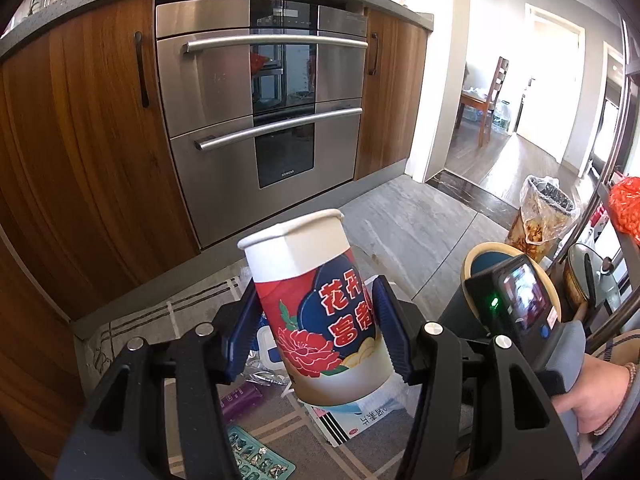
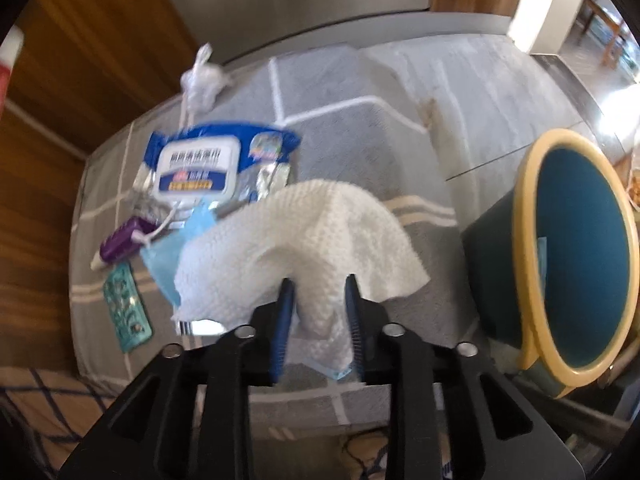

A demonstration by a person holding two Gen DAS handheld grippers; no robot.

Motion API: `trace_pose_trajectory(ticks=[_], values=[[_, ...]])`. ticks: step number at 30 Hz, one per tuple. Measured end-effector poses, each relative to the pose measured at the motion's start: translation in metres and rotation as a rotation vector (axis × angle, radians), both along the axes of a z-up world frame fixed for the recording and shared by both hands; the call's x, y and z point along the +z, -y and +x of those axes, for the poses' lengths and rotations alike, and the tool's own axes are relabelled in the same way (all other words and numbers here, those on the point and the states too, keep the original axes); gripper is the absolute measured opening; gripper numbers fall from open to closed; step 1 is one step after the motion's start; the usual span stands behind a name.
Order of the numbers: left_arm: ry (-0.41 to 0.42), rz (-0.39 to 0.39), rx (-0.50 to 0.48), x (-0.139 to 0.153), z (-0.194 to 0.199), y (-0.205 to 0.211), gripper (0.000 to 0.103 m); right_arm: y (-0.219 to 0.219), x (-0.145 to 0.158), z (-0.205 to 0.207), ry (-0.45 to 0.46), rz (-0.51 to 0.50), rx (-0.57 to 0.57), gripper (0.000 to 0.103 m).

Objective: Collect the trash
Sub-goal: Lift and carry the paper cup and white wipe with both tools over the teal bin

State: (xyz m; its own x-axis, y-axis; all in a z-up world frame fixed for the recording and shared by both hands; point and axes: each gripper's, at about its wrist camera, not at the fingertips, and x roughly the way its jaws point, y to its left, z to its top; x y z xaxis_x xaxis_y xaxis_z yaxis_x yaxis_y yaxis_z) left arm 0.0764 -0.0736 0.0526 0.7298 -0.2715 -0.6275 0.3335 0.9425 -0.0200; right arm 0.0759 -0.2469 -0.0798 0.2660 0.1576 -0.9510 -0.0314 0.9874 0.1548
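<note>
- Left wrist view: a printed paper cup [image 1: 316, 312] is clamped between the blue pads of the left hand-held gripper [image 1: 316, 332] and is carried tilted above the litter on the floor mat [image 1: 404, 236].
- The teal bin with a yellow rim [image 1: 472, 264] is seen to the right, partly hidden by the other device, which is held in a person's hand [image 1: 596, 396].
- The cup is judged ready for deposit; a swing to the right over the bin mouth is called for before the pads are released.
- Right wrist view: the right hand-held gripper [image 2: 316, 312] is pointed steeply down, with its jaws part open astride a raised fold of a white paper towel [image 2: 296, 236]. Whether the pads press on it cannot be told.
- The towel lies on the floor mat [image 2: 360, 80], over a blue face mask [image 2: 164, 264], beside a wet-wipes pack [image 2: 208, 164], with the bin [image 2: 580, 248] near on the right.
- The step in hand is judged to be the pick of the towel; closure on the fold, a lift and a carry to the bin are called for.
</note>
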Motion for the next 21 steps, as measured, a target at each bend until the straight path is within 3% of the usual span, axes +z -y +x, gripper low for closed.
trace_pose_trajectory(ticks=[4,5,6,7,12,21], values=[[0.001,0.000,-0.002,0.000,-0.001,0.001,0.056,0.005,0.004,0.004,0.029,0.057,-0.025,0.031],[0.000,0.001,-0.003,-0.001,-0.001,0.001,0.056,0.005,0.005,0.004,0.034,0.062,-0.016,0.026],[-0.002,0.001,-0.002,-0.001,-0.001,0.001,0.056,0.002,0.006,0.005,0.034,0.061,-0.005,0.006],[-0.005,0.001,-0.002,-0.001,-0.001,0.001,0.056,-0.001,0.008,0.006,0.048,0.044,0.004,0.003],[-0.002,-0.001,0.001,0.000,0.000,0.001,0.056,-0.002,0.034,0.001,0.125,0.108,0.012,0.003],[-0.012,-0.004,0.006,-0.002,0.004,0.002,0.056,0.009,0.104,-0.019,0.298,0.323,0.043,0.003]])
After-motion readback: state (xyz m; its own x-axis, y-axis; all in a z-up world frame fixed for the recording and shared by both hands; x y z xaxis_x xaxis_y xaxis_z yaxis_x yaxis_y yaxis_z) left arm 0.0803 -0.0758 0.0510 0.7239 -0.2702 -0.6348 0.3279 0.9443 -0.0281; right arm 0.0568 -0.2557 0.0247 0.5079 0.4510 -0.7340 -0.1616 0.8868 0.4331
